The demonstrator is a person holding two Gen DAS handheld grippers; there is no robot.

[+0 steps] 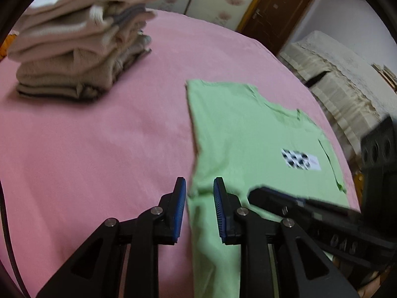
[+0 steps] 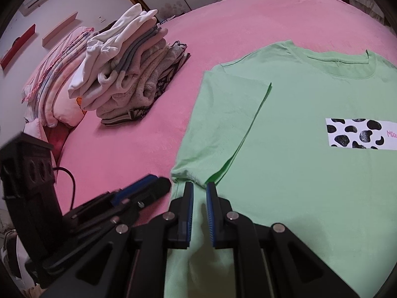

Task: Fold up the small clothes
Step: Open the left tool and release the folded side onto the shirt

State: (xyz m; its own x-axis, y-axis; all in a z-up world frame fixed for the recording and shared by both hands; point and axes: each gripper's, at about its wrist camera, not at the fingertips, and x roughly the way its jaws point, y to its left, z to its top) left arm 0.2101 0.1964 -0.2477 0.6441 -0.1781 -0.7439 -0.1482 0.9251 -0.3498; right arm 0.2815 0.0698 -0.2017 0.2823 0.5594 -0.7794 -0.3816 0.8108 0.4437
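Observation:
A light green T-shirt [image 1: 250, 134] with a black-and-white cow-print patch [image 2: 359, 134] lies flat on the pink bedspread [image 1: 86, 149]; its left sleeve [image 2: 230, 121] is folded in over the body. My left gripper [image 1: 199, 186] is open and straddles the shirt's left edge below the sleeve. My right gripper [image 2: 199, 186] is open with a narrow gap, just over the shirt at the armpit, close beside the left gripper [image 2: 148, 186]. The right gripper also shows in the left wrist view [image 1: 273, 193]. Neither grips cloth.
A tall stack of folded pale clothes [image 1: 79, 39] stands on the bed to the left, also seen in the right wrist view [image 2: 129, 69]. Pink pillows [image 2: 57, 79] lie behind it. A lace-covered piece of furniture [image 1: 342, 79] and a brown door [image 1: 278, 10] stand beyond the bed.

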